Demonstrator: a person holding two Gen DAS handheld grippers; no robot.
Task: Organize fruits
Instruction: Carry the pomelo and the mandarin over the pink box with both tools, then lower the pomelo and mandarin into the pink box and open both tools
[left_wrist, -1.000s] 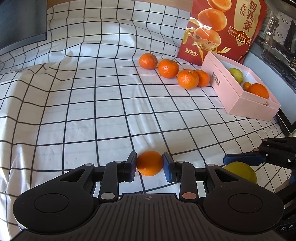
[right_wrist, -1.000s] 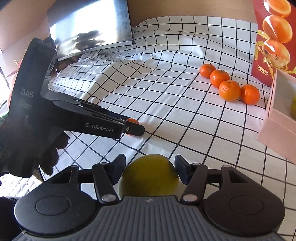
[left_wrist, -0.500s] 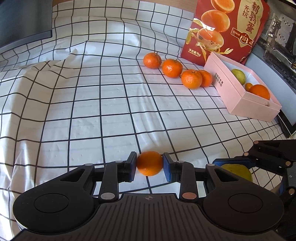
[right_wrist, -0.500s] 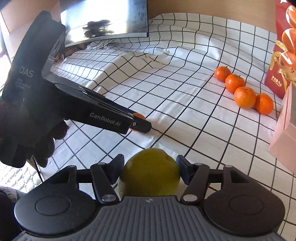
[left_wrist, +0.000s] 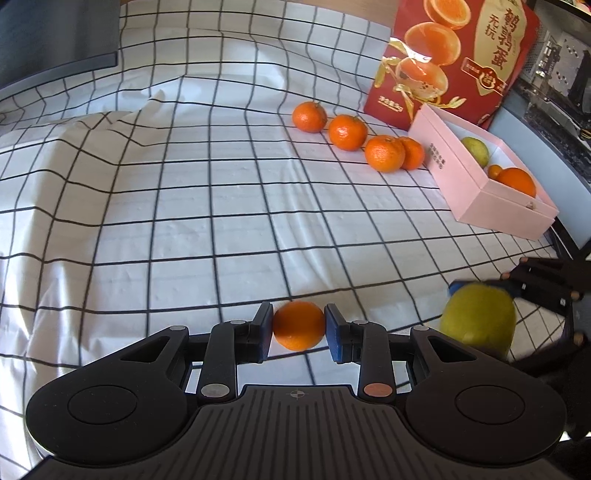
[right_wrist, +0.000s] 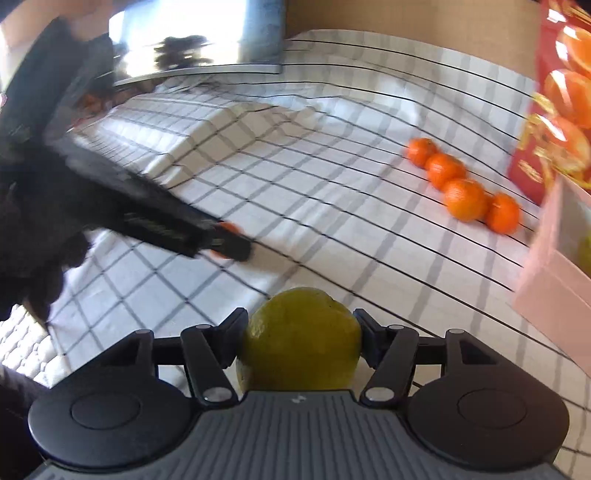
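The fingers (left_wrist: 263, 325) of the left gripper (left_wrist: 298, 326) press on both sides of a small orange (left_wrist: 298, 325), holding it just above the checked cloth (left_wrist: 184, 206). The right gripper (right_wrist: 301, 334) has its fingers (right_wrist: 236, 328) set wider, clamped on a yellow-green citrus (right_wrist: 301, 339); in the left wrist view that fruit sits just right of the small orange, blurred.

Taking the pink box (left_wrist: 476, 199) as landmark: it lies open, far right of both held fruits, and holds a pale green fruit (left_wrist: 475, 150) and two oranges (left_wrist: 516, 181). Its near long wall faces a broad stretch of bare cloth between it and the grippers. A row of four mandarins (left_wrist: 347, 132) runs from the box's far corner leftward, the last one touching or nearly touching the box wall. A red fruit carton (left_wrist: 450, 55) stands upright behind the box. Far left of the box the cloth rises in a fold (left_wrist: 155, 103).
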